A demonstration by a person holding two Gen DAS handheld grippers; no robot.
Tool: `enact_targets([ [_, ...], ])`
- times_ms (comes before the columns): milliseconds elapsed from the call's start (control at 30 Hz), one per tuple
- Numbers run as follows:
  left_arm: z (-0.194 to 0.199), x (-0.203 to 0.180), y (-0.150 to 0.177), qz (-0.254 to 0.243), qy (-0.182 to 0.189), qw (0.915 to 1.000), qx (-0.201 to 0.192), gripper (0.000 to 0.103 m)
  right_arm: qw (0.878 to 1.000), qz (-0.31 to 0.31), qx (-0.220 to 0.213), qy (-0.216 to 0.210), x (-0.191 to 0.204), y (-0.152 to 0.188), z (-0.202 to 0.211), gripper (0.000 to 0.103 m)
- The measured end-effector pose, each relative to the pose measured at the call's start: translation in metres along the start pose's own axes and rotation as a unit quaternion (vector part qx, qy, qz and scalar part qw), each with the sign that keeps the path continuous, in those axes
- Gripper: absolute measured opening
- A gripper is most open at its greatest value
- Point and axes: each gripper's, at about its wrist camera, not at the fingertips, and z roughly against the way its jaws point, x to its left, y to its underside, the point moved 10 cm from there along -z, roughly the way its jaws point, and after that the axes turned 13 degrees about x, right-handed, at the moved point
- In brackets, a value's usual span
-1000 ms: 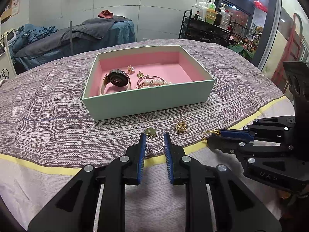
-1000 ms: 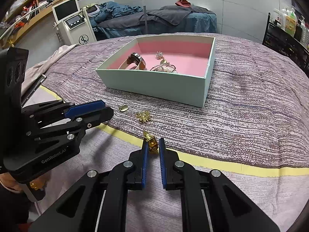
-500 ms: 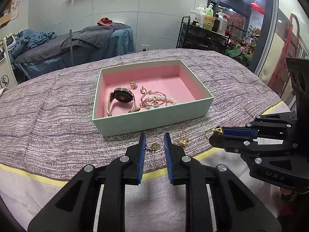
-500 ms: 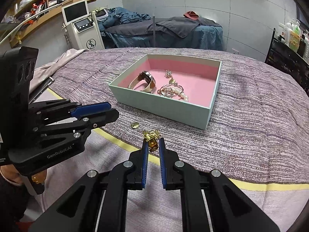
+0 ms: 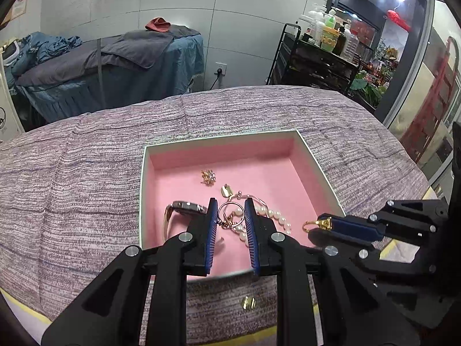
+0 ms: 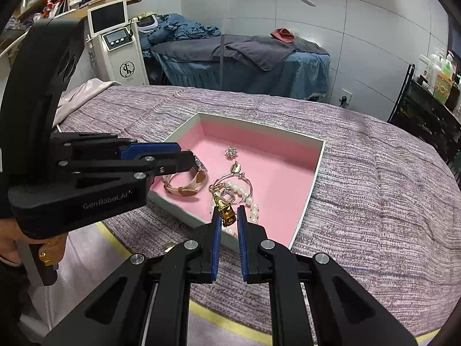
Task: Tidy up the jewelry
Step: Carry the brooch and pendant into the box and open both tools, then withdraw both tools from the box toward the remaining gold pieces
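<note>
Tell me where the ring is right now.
In the left wrist view, the ring is clamped between the left tool's pads, held above the pink box, over the pearls and beside the watch.

Matt black plastic on the left gripper [image 5: 231, 219] and right gripper [image 6: 229, 219], with ribbed blue pads [image 5: 212, 230] and bright metal screws. Polished metal ring [image 5: 230, 216]; shiny gold earring [image 6: 226, 212]. Matt pink lining in the pale card box [image 5: 317, 167]. Glossy pearl bracelet [image 6: 253, 201]. Coarse, woven purple bedspread [image 5: 86, 173].
</note>
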Motion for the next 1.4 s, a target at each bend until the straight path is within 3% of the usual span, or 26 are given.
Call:
enact_targets([
  [200,-0.034,0.002,-0.023,0.012,0.009,0.9991,0.039,0.02,1.0,0.004,0.021,0.011,-0.006,-0.014,-0.025,0.01],
  [433,-0.065,0.003,-0.028,0.021,0.011,0.997,0.074,0.02,0.999,0.004,0.037,0.011,-0.008,-0.017,-0.042,0.01],
  [900,-0.078,-0.001,-0.033,0.009,-0.004,0.9963,0.086,0.02,0.999,0.009,0.042,0.01,-0.001,-0.014,-0.052,0.011],
  [1033,-0.072,0.001,-0.033,0.015,0.001,0.9968,0.078,0.022,0.999,0.009,0.033,0.006,0.001,-0.012,-0.047,0.022],
  [1067,-0.07,0.002,-0.033,0.017,0.002,0.997,0.076,0.024,0.999,0.007,0.03,0.009,0.001,-0.012,-0.044,0.03],
  [1133,-0.063,0.003,-0.033,0.018,0.005,0.9975,0.069,0.042,1.0,0.001,0.022,0.007,0.0,-0.01,-0.039,0.038],
  [1300,-0.03,0.005,-0.033,0.022,0.002,0.9995,0.022,0.066,1.0,-0.022,0.005,0.001,-0.005,-0.001,-0.019,0.043],
  [1400,-0.006,0.01,-0.023,0.04,0.002,0.9991,-0.009,0.078,0.999,-0.043,-0.008,-0.006,-0.01,0.008,-0.006,0.052],
])
